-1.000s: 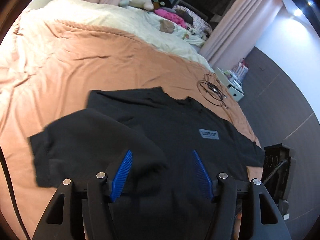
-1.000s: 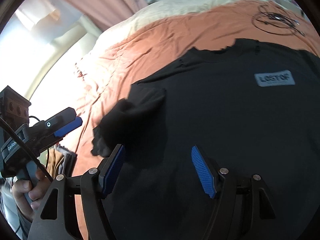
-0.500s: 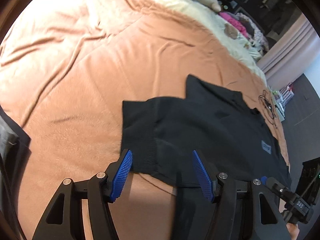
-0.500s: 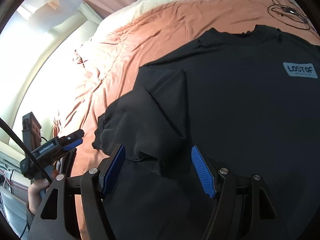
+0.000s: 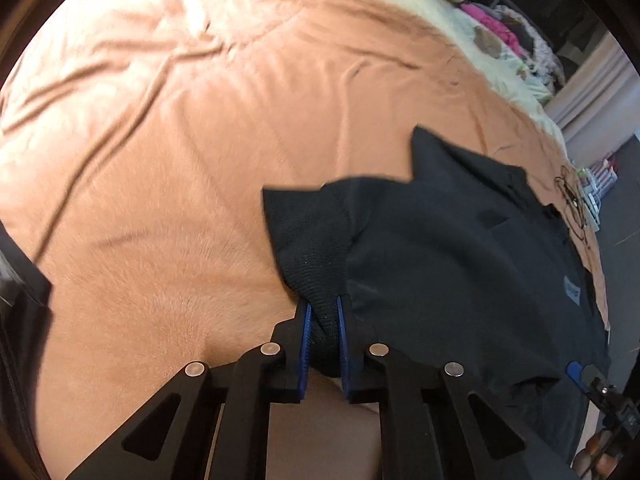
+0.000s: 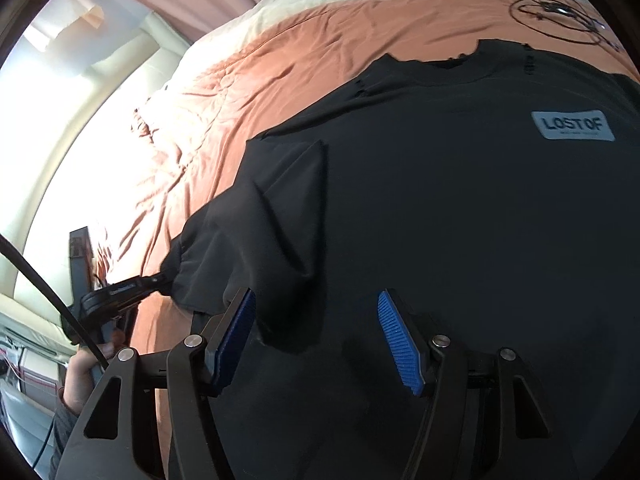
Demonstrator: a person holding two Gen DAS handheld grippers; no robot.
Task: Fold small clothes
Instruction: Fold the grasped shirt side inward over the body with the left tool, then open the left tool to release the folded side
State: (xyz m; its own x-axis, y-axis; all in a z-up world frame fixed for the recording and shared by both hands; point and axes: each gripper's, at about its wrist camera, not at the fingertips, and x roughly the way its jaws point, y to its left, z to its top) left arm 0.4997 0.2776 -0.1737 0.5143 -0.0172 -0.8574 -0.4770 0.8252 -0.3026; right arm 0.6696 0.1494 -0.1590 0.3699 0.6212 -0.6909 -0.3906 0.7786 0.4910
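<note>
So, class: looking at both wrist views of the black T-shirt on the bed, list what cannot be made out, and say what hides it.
- Black T-shirt hem: right wrist view, cut off by the lower edge and the right hand-held gripper.
- Small print under the chest label: too small.
- Sleeve cuff end: left wrist view, hidden between the left hand-held gripper pads, shut on it.
- Items beyond the bed: blurred, tiny.

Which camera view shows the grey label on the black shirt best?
The right wrist view: the grey label is large and reads LOSTOF. In the left wrist view it is a small unreadable patch on the black shirt.
</note>
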